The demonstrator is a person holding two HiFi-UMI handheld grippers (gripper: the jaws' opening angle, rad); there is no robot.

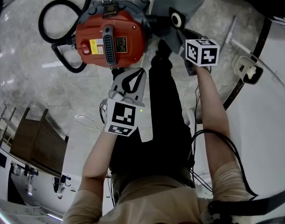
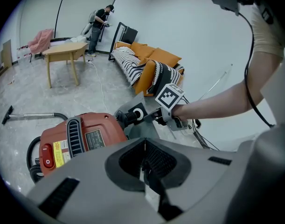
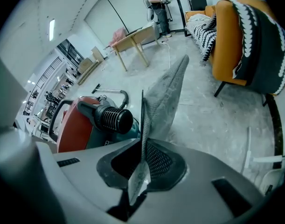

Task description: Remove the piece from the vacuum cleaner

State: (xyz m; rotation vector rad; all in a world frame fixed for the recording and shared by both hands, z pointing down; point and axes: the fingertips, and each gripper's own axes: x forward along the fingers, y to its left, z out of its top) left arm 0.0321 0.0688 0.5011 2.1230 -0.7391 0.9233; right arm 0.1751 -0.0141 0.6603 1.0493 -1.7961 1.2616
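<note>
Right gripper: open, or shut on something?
Shut on the bag: in its own view the right gripper pinches the grey fabric between its jaws, and the fabric rises from them.

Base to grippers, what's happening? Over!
Left gripper shut, empty. Right gripper shut on gray dust bag. Bag clear of red vacuum cleaner. Nothing in the way.
</note>
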